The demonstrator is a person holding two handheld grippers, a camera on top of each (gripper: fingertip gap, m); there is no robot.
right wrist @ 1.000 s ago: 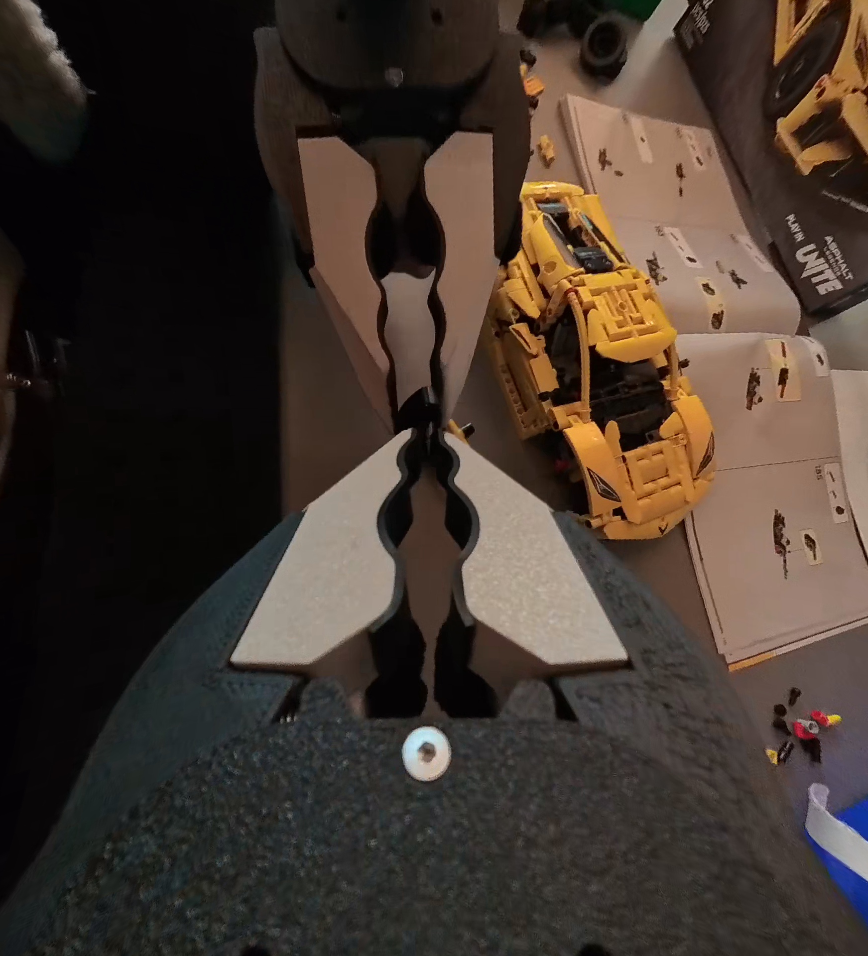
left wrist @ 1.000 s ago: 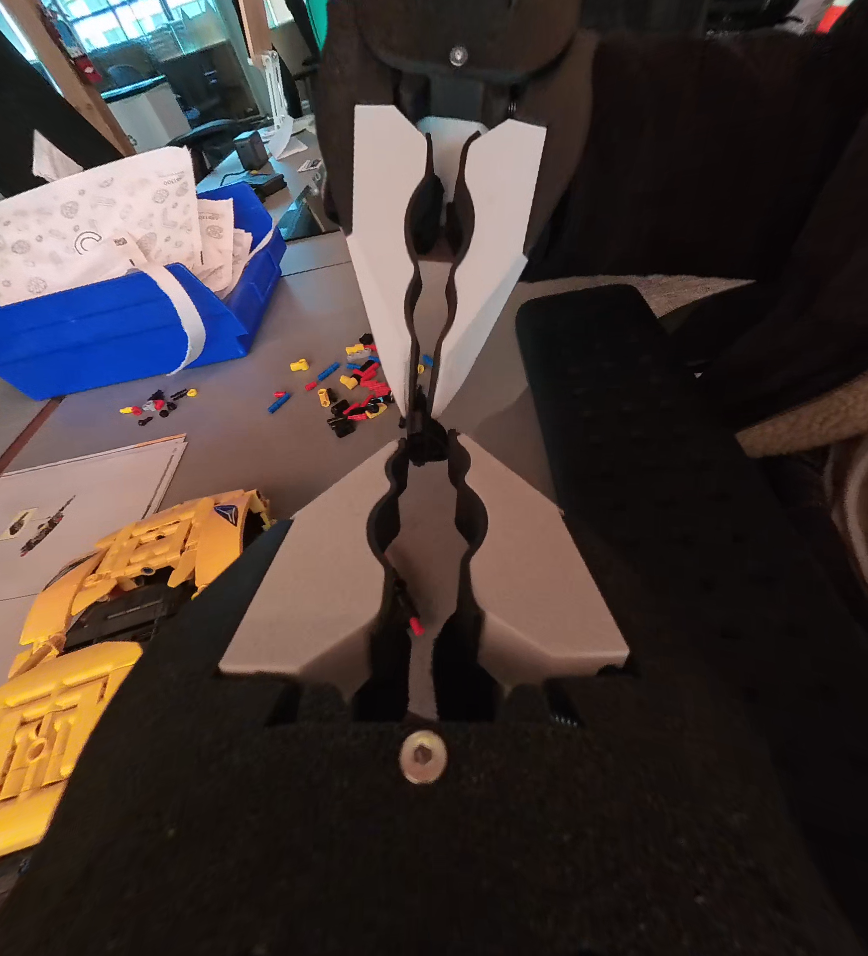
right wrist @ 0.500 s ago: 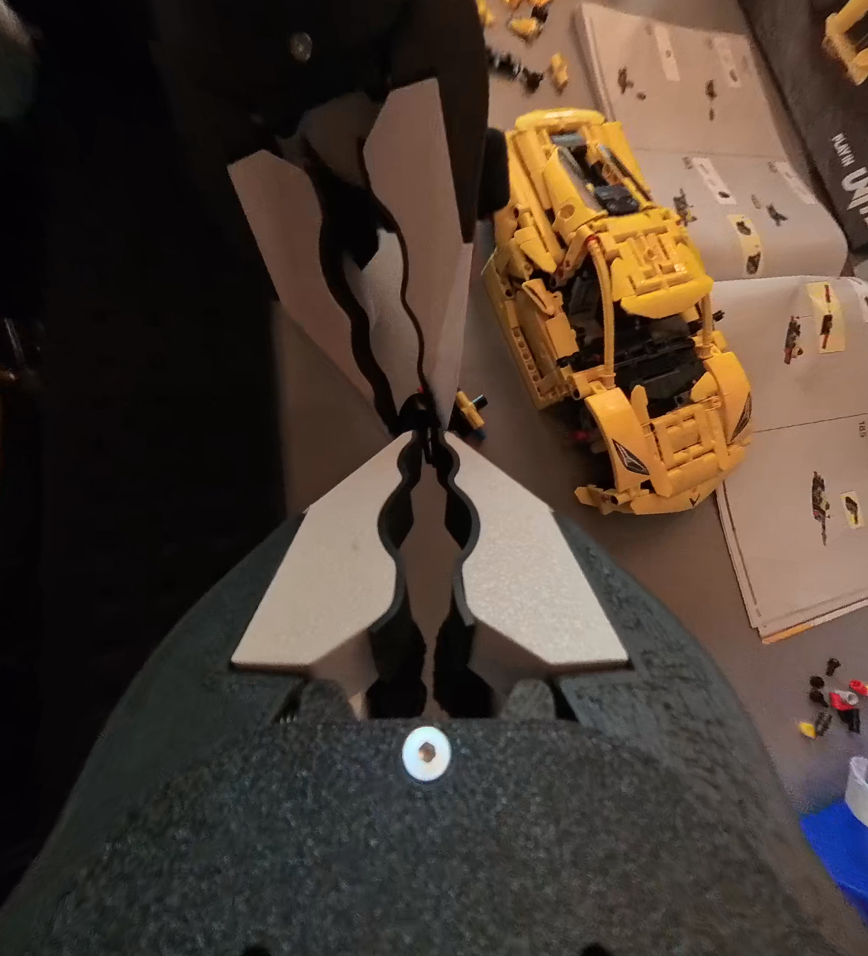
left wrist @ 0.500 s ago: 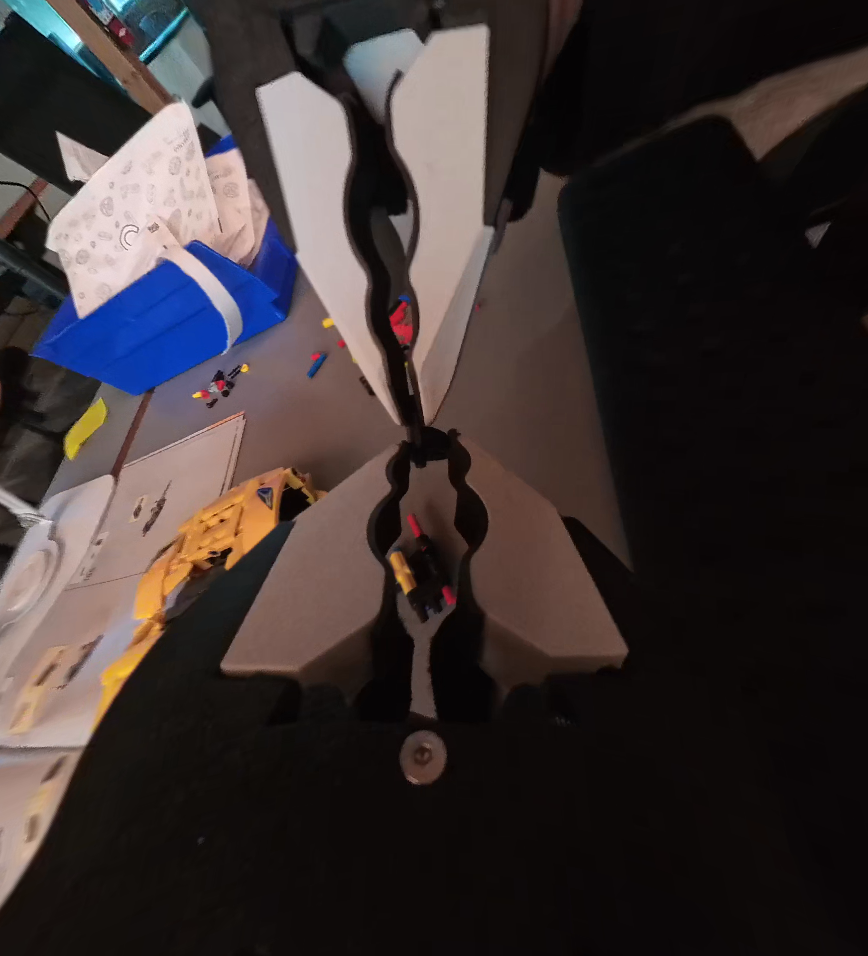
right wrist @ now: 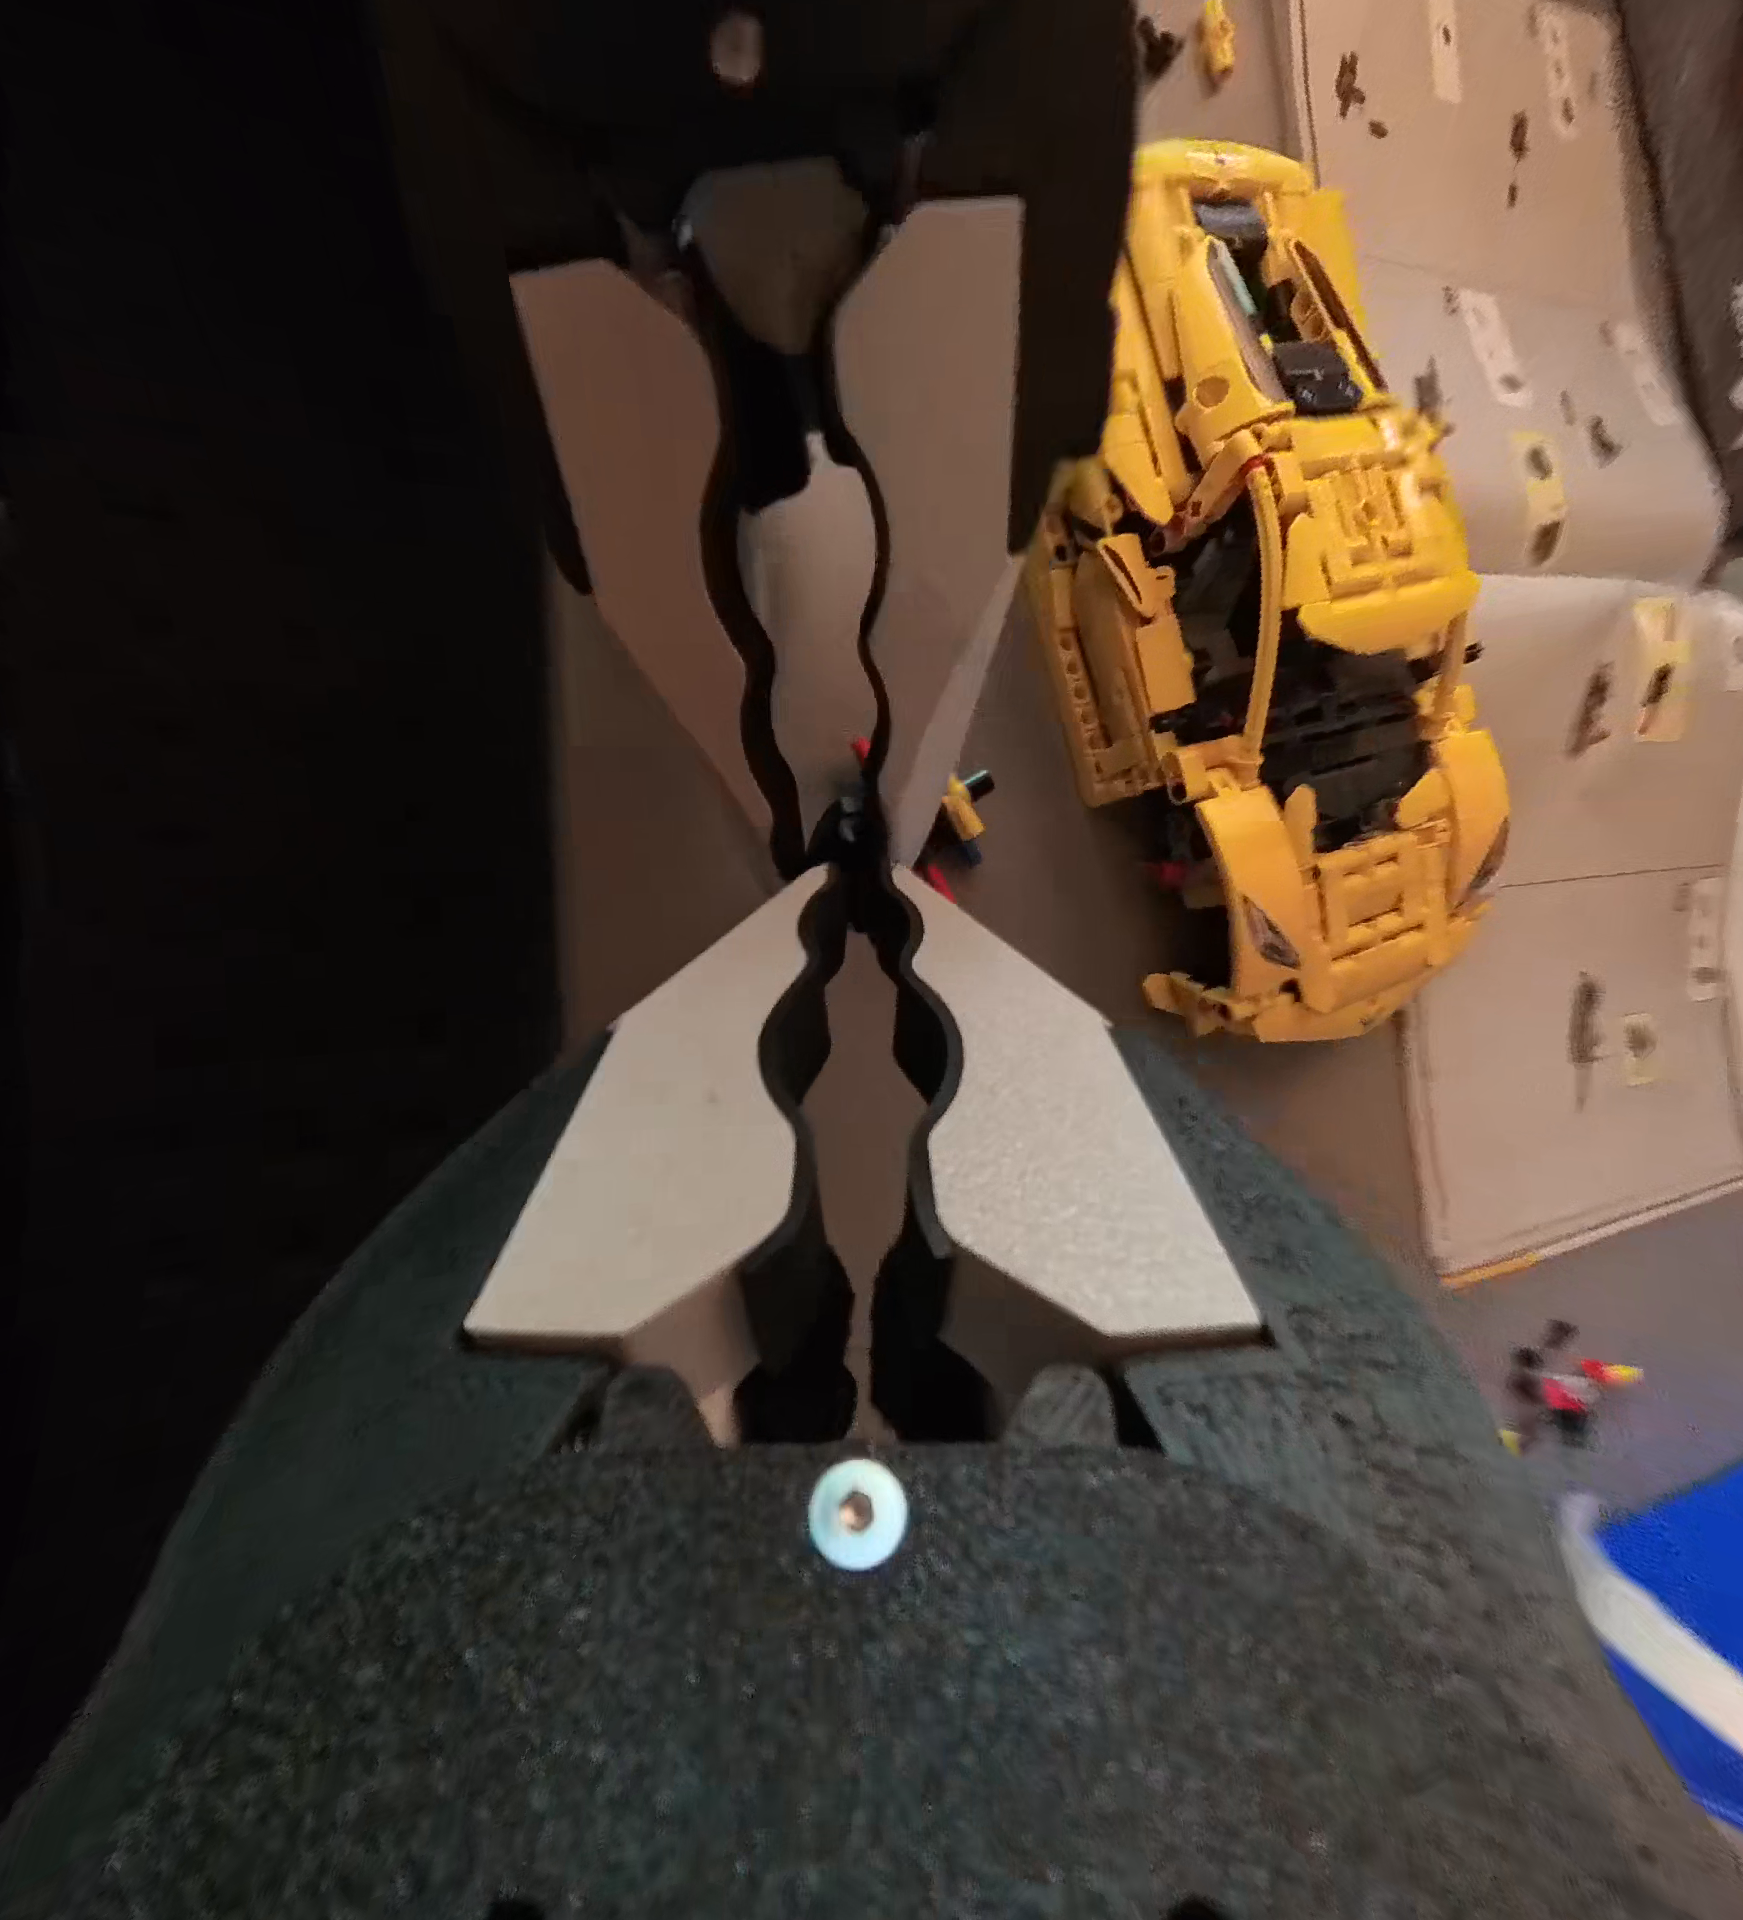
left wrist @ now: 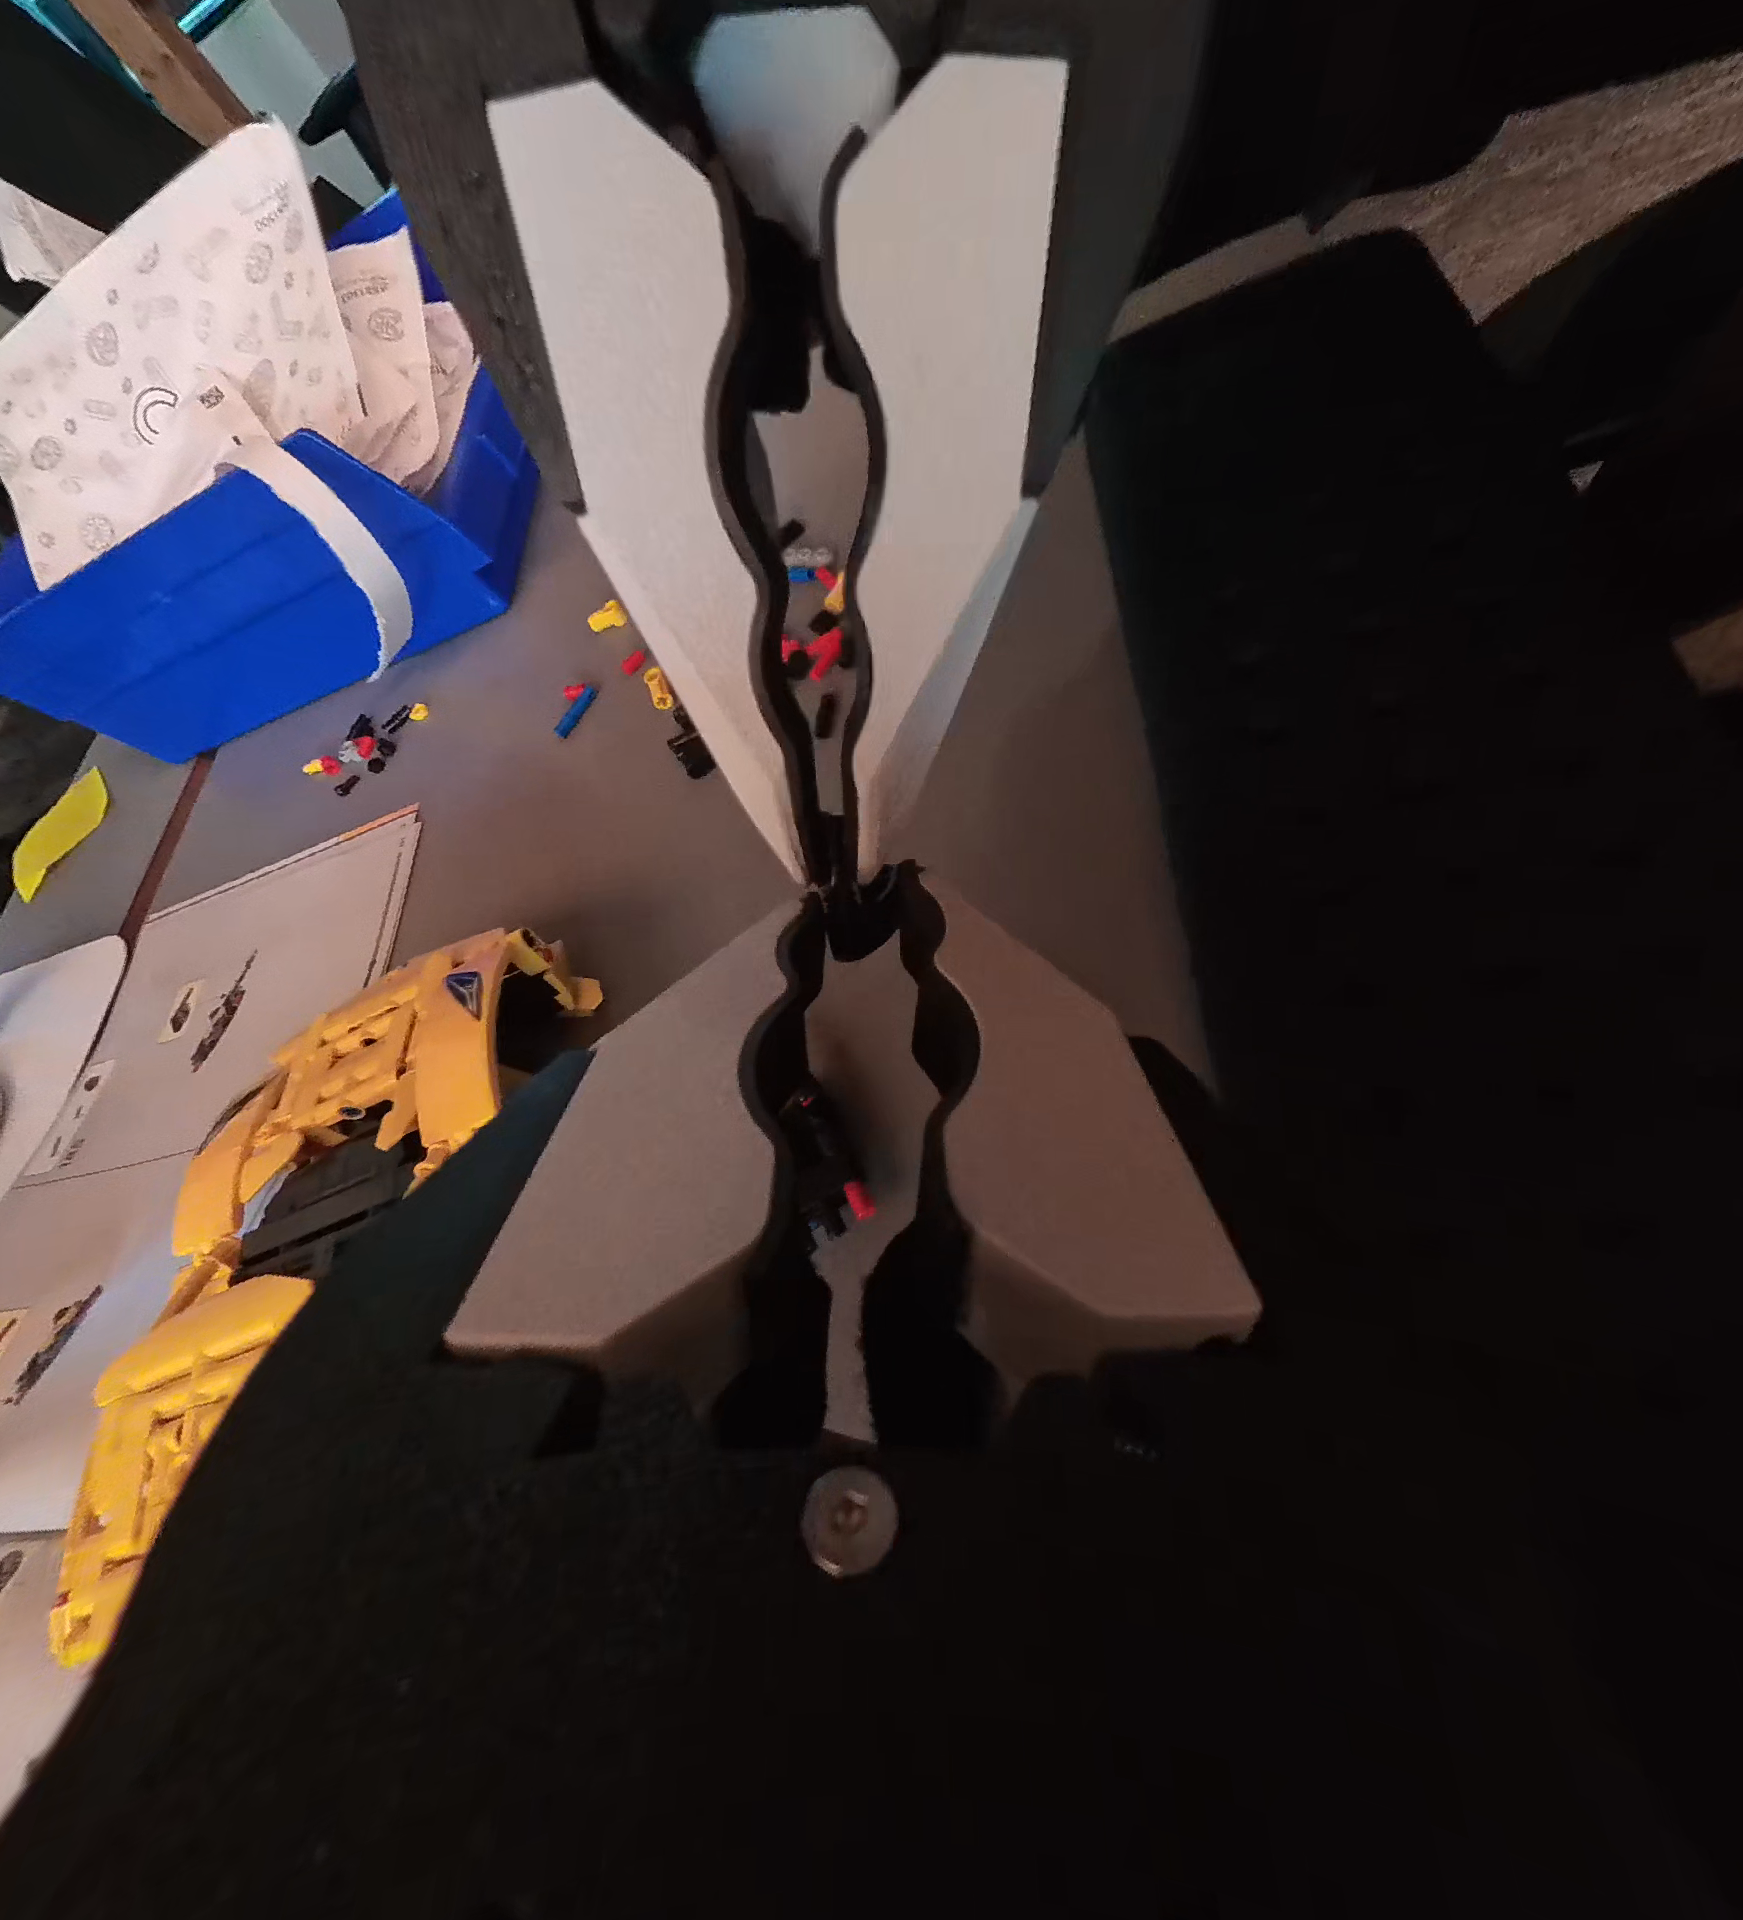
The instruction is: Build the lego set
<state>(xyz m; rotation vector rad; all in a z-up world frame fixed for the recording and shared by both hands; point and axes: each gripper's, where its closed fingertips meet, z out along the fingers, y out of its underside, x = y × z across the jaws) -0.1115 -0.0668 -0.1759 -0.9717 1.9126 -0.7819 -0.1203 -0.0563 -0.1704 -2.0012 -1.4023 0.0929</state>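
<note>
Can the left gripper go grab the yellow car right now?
Probably not yet: the left gripper is shut on a small black piece, tip to tip with the right gripper. The yellow car lies clear nearby.

This looks like an office or lab workspace. A grey table (left wrist: 493,831) carries a blue storage bin (left wrist: 223,613) stuffed with printed paper bags, open instruction booklets (right wrist: 1573,935), scattered small bricks (left wrist: 576,707) and a half-built yellow toy car (right wrist: 1293,623). Behind the bin stand a wooden post (left wrist: 160,52), dark desks and bright windows.
</note>
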